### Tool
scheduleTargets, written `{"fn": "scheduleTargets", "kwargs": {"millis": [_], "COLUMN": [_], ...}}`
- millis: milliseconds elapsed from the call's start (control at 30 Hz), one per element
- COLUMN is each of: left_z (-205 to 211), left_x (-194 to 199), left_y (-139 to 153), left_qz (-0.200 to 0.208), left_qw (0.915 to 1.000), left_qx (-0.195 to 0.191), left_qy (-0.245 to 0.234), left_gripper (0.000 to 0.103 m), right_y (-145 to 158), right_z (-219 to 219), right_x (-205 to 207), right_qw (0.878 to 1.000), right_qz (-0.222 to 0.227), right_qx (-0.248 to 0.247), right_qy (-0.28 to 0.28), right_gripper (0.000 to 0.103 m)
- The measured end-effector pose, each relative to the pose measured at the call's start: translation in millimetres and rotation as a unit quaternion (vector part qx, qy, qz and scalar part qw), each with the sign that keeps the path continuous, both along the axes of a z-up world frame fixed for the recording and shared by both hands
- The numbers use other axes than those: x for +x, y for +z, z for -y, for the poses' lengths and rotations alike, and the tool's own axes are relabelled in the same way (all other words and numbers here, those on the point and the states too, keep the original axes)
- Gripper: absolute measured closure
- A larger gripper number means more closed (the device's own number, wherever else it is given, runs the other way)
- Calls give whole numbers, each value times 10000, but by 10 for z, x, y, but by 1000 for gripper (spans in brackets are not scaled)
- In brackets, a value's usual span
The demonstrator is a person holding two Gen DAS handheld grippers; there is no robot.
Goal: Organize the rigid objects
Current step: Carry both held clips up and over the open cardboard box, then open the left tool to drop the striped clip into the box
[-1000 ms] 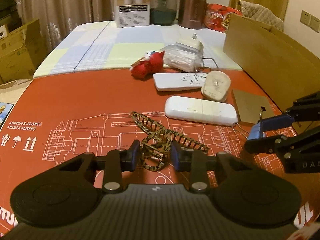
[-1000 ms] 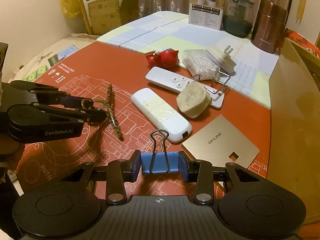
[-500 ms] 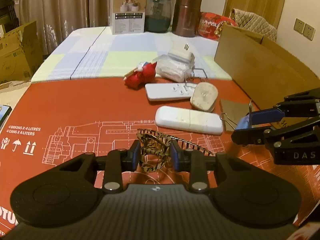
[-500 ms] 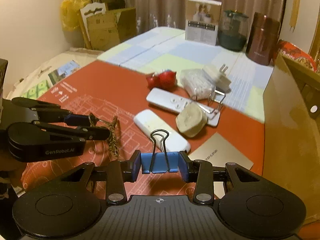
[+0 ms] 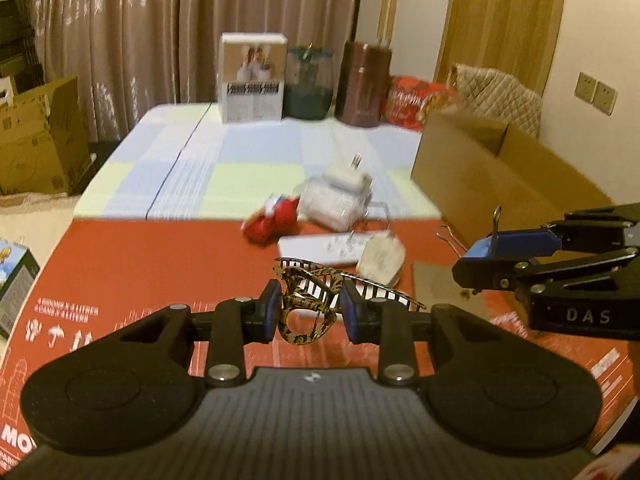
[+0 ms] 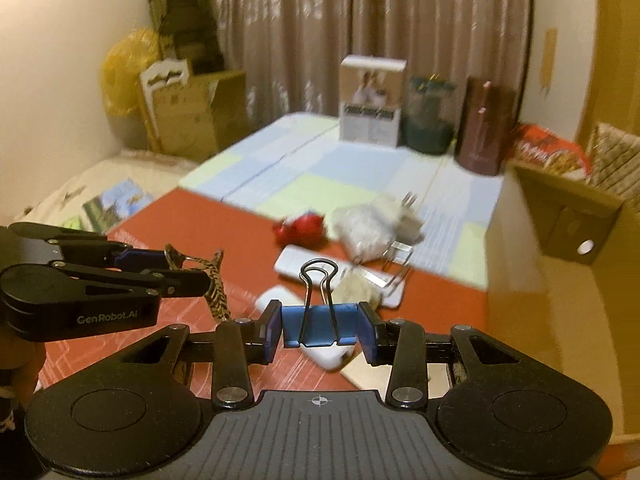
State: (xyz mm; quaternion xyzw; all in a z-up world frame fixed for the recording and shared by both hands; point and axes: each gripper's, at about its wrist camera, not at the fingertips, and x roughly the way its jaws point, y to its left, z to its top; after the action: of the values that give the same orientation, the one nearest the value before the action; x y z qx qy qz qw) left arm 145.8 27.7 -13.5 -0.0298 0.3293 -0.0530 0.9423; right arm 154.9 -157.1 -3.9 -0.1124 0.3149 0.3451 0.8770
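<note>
The left gripper (image 5: 308,312) is clamped on a leopard-print hair clip (image 5: 308,300), held above the red mat (image 5: 160,264). The right gripper (image 6: 320,326) pinches a blue binder clip (image 6: 319,324), also above the mat, beside the cardboard box (image 5: 508,176).

We've got our left gripper (image 5: 308,312) clamped on a leopard-print plastic hair claw clip (image 5: 310,300), up off the red printed table mat (image 5: 160,264). Over on the right, our right gripper (image 5: 476,262) pinches a blue metal binder clip (image 5: 516,242) near the open cardboard box (image 5: 492,176).
</note>
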Motion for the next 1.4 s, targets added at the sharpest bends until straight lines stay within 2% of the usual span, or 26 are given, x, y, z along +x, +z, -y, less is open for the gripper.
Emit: {"fn": "scheduleTargets", "kwargs": {"millis": [333, 467, 600, 933, 1167, 1400], "left_z": [348, 530, 752, 1338, 1754, 2086], "left_x": [-3, 65, 164, 502, 704, 885], "left_y": [447, 566, 660, 801, 729, 612], "left_qz": [462, 551, 639, 812, 801, 753], "left_qw": [9983, 9970, 9947, 9850, 9748, 9656], "left_qx": [-94, -172, -214, -329, -287, -169], "left_qy": [-336, -525, -777, -1485, -2062, -2484], "left_gripper": [79, 79, 79, 79, 79, 79], "right_y": [441, 628, 709, 730, 661, 538], "right_z": [455, 721, 1054, 1653, 2022, 2157], "right_x": [5, 52, 121, 287, 420, 544], "right_qw": [9935, 9873, 9783, 9601, 9453, 9386], "right_qz": [479, 736, 804, 593, 411, 109], "right_qx": [485, 529, 601, 746, 743, 659], "right_qy": [-908, -1307, -1812, -2631, -3149, -3385], "right_gripper": [67, 67, 67, 67, 67, 67]}}
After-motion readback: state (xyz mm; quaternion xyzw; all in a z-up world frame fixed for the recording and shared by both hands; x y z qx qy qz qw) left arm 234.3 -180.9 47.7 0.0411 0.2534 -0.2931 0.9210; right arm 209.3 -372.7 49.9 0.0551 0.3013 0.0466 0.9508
